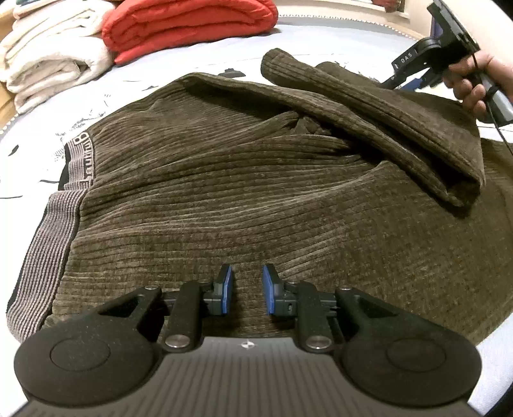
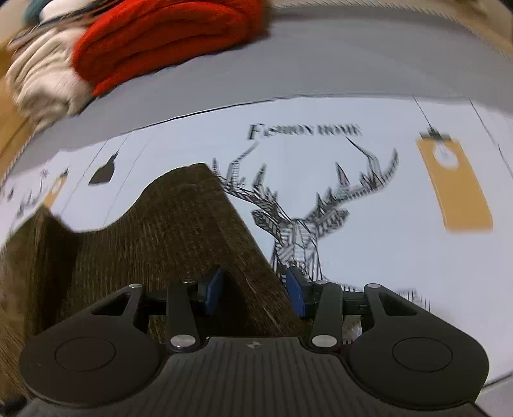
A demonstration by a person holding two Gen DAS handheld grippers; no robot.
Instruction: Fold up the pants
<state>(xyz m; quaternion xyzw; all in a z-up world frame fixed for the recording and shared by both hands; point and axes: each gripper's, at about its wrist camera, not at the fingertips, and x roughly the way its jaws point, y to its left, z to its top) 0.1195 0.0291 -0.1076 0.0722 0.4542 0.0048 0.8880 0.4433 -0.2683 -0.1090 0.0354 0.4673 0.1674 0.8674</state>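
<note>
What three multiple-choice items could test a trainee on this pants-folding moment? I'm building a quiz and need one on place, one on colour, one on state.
1. Where does the folded red blanket lie relative to the brown corduroy pants?
A. Beyond them, beside the cream blankets
B. On top of them
C. Under them

2. What colour are the gripper pads?
A. Red
B. Blue
C. White

3. How does the right gripper stand?
A. Shut on nothing
B. Out of view
C. Jaws apart, with a pant leg between them

Answers:
1 A, the red stack sits far across the bed next to the cream one.
2 B, blue pads show in both wrist views.
3 C, corduroy fills the gap, though contact with the pads is unclear.
</note>
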